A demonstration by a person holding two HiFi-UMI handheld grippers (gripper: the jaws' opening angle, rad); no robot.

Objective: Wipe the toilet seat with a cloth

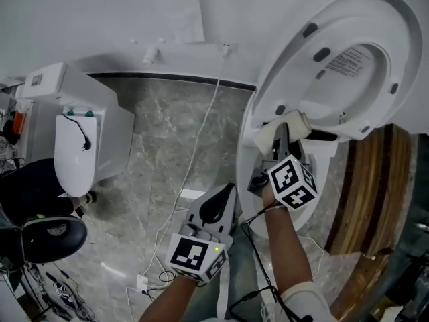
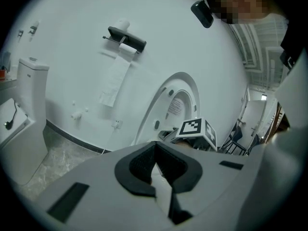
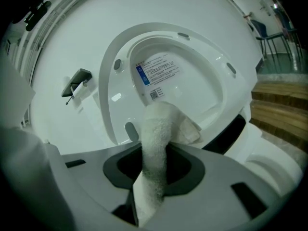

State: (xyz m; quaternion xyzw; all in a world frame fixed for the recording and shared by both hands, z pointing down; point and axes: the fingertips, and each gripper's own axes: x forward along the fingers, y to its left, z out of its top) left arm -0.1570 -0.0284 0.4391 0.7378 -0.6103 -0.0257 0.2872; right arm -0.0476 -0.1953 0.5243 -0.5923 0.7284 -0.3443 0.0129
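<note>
The toilet [image 1: 243, 154] fills the right of the head view, its seat [image 1: 288, 72] raised, underside facing the camera, its long axis running from lower left to upper right. A second toilet [image 1: 80, 146] stands at the left edge.

The right gripper [image 1: 281, 138] is much the nearer tool. It is clamped on the cloth [image 1: 285, 126], which sits at the seat's lower left edge and seems to touch it, so the unwiped ring lies up and to the right of the cloth. The left gripper [image 1: 218, 206], at lower centre, is well apart from the seat.

Only the right gripper view shows the cloth [image 3: 156, 143] pinched upright between the jaws, with the seat [image 3: 108, 88] just beyond. Only the left gripper view shows the left gripper [image 2: 156, 170] with jaws together on nothing, and a paper holder [image 2: 126, 37] on the wall at upper left.
</note>
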